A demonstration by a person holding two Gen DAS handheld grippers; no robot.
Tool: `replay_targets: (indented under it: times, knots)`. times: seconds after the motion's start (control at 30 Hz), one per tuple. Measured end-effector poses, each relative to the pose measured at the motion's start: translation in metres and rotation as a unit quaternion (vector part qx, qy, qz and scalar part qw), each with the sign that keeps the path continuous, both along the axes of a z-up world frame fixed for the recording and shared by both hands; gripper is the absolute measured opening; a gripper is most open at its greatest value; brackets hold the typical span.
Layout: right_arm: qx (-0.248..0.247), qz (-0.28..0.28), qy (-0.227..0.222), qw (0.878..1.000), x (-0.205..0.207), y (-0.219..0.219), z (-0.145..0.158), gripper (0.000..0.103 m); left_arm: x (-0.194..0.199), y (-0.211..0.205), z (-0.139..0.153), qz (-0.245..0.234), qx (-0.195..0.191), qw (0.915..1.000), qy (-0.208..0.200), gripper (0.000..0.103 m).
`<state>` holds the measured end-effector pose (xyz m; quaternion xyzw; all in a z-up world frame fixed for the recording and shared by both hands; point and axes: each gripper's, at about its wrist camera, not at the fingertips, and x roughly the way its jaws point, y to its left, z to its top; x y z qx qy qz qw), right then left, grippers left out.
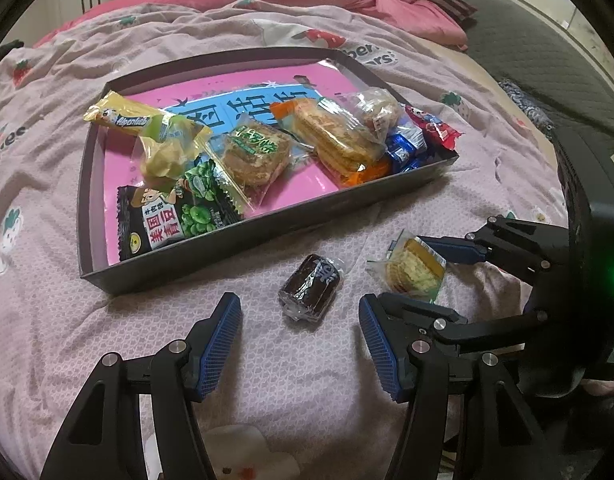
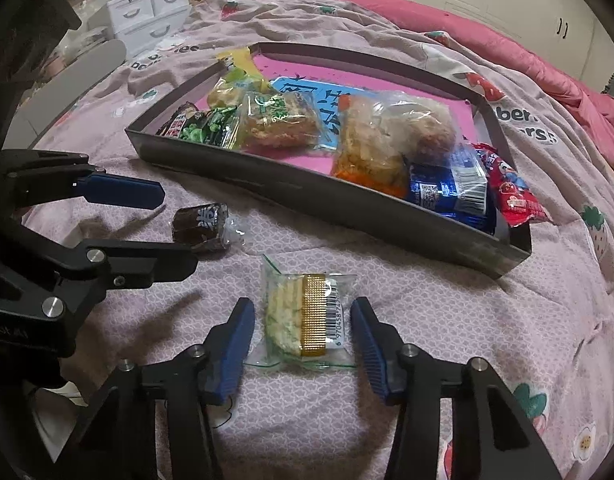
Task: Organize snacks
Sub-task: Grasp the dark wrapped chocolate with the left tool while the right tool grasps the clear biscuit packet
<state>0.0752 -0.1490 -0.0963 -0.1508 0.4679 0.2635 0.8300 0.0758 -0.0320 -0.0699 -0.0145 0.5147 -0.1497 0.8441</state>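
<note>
While the left gripper is hovering low over the pink bedsheet, its jaws are standing released with the dark brown wrapped cake lying just beyond the tips, apart from both pads. That cake is resting with its long axis running from near-left to far-right, and open sheet is showing between it and the near wall of the shallow dark tray. To its right, the clear-wrapped cracker sandwich is lying between the right gripper's spread fingers. Inside the tray, packets are crowding the left and right ends, with bare pink floor showing at the far side.

From the right wrist view, the right gripper is bracketing the cracker sandwich, jaws released, neither pad pressing it; its long axis is pointing near to far. Open sheet is lying between it and the tray. The brown cake is sitting far-left, between the left gripper's open fingers.
</note>
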Motion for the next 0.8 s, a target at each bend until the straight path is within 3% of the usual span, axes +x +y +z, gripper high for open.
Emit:
replay_targets:
  times: [0.07, 0.17, 0.2, 0.33, 0.8]
  knots:
    - [0.005, 0.002, 0.001, 1.000, 0.001, -0.001, 0.001, 0.044, 0.001, -0.001, 0.001, -0.002, -0.001, 1.0000, -0.007, 0.062]
    - [0.008, 0.002, 0.000, 1.000, 0.000, -0.003, 0.003, 0.042, 0.002, -0.003, 0.003, -0.008, -0.003, 0.9999, -0.013, 0.045]
    - [0.007, 0.003, -0.001, 1.000, 0.000, -0.003, 0.004, 0.042, 0.002, -0.004, 0.003, -0.011, -0.004, 0.9999, -0.012, 0.033]
    - [0.014, 0.003, -0.005, 1.000, 0.001, -0.004, 0.007, 0.039, 0.003, -0.008, 0.000, -0.017, -0.001, 0.9998, -0.011, 0.023]
    - [0.025, -0.007, -0.002, 1.000, 0.005, -0.009, 0.009, 0.038, 0.004, -0.006, 0.003, -0.023, -0.023, 0.9994, -0.013, 0.018]
